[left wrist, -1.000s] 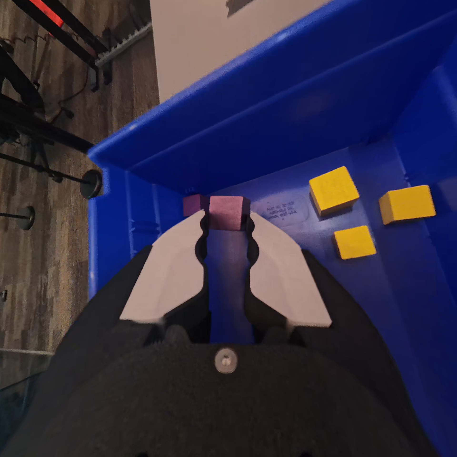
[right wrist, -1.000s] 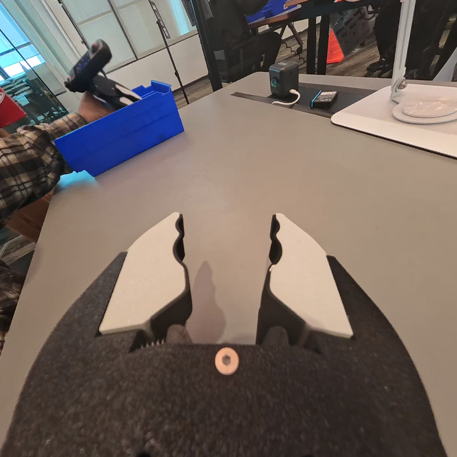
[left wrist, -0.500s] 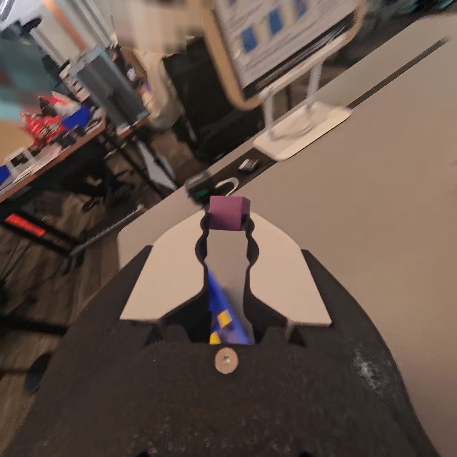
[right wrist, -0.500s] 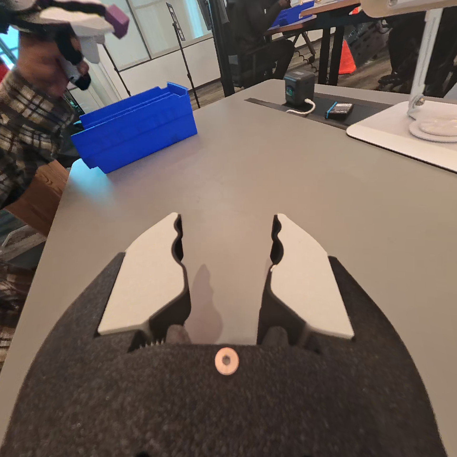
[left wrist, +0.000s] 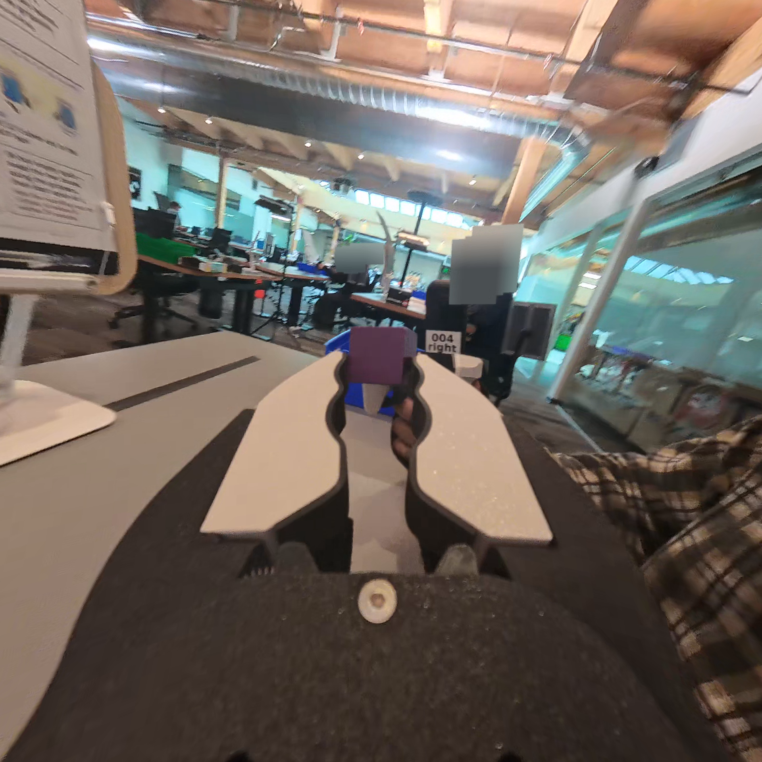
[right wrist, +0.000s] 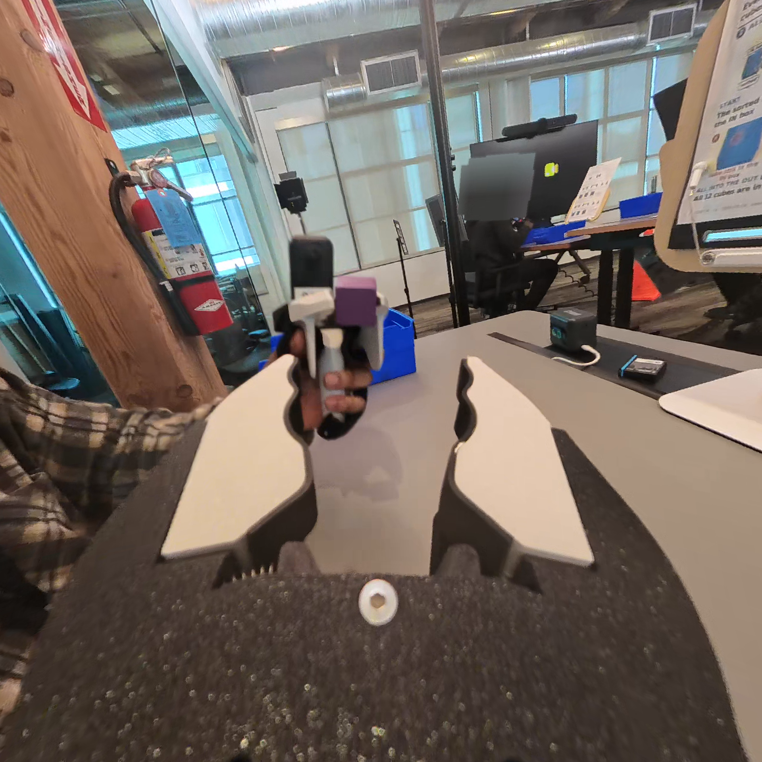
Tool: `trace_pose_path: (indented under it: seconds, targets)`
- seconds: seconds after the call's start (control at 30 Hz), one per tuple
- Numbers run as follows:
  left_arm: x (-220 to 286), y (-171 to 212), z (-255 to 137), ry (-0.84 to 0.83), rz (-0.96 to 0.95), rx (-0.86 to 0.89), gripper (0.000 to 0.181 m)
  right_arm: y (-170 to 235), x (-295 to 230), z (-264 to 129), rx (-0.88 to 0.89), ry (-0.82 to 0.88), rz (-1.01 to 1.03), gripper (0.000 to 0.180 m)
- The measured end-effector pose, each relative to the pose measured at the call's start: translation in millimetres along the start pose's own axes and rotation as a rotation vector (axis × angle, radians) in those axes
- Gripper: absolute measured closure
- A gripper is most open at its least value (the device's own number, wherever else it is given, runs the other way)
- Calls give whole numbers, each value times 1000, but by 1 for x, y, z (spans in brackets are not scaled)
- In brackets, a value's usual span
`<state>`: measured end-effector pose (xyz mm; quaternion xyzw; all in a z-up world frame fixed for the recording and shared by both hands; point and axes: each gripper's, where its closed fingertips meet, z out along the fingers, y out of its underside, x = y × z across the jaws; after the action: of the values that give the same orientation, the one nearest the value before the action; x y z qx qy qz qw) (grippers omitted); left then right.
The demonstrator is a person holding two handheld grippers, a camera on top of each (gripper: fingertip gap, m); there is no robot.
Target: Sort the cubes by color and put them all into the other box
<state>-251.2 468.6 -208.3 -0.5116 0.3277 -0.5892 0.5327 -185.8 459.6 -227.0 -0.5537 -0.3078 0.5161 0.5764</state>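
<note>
My left gripper (left wrist: 377, 363) is shut on a purple cube (left wrist: 374, 356), with both pads pressed on its sides, and holds it in the air above the grey table (left wrist: 103, 474). The right wrist view shows the same gripper (right wrist: 344, 325) facing me with the purple cube (right wrist: 356, 306) at its tips, in front of a blue box (right wrist: 398, 348). My right gripper (right wrist: 381, 367) is open and empty above the table. Behind the cube in the left wrist view are a blue box (left wrist: 336, 347) and parts of the right gripper (left wrist: 468, 367).
A white stand base (left wrist: 41, 416) and a black strip (left wrist: 185, 381) lie on the table. A small dark device with a white cable (right wrist: 573, 330) and a flat black gadget (right wrist: 643, 366) sit on the strip. A wooden post with a fire extinguisher (right wrist: 181, 264) stands at the left.
My left gripper lifted the purple cube out of the blue box holding yellow cubes and swung it round to face the right gripper. The right gripper tilted upward and opened slightly wider.
</note>
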Motion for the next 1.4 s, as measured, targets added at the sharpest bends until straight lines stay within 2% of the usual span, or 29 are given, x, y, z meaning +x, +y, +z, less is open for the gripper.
trace_pose_path:
  seconds: [0.2,0.6,0.73,0.8,0.93,1.0,1.1,1.2,1.3,1.4]
  targets:
    - [3,27,11,4,8,-9,153,5,1,9,42,-37,128,120]
    - [11,39,18,-3,23,-44,153,14,-10,32,47,-65,203,128]
    - [13,40,19,0,18,-43,153,17,-13,35,31,-72,200,135]
    - [10,40,18,-13,14,-37,153,18,-16,35,21,-93,196,153]
    - [15,42,19,45,-43,-41,153,11,-18,31,9,-69,139,153]
    - [14,44,19,44,-60,-51,146,0,-16,21,12,-38,112,153]
    - [12,48,18,28,-49,-66,139,-23,-5,-12,-45,66,69,153]
    - [15,52,19,27,-24,-96,135,-52,20,-80,-210,289,-12,153]
    - [21,56,22,35,11,-128,134,-74,57,-190,-495,643,-40,153]
    - [27,61,26,32,63,-167,131,-67,79,-317,-817,965,103,153]
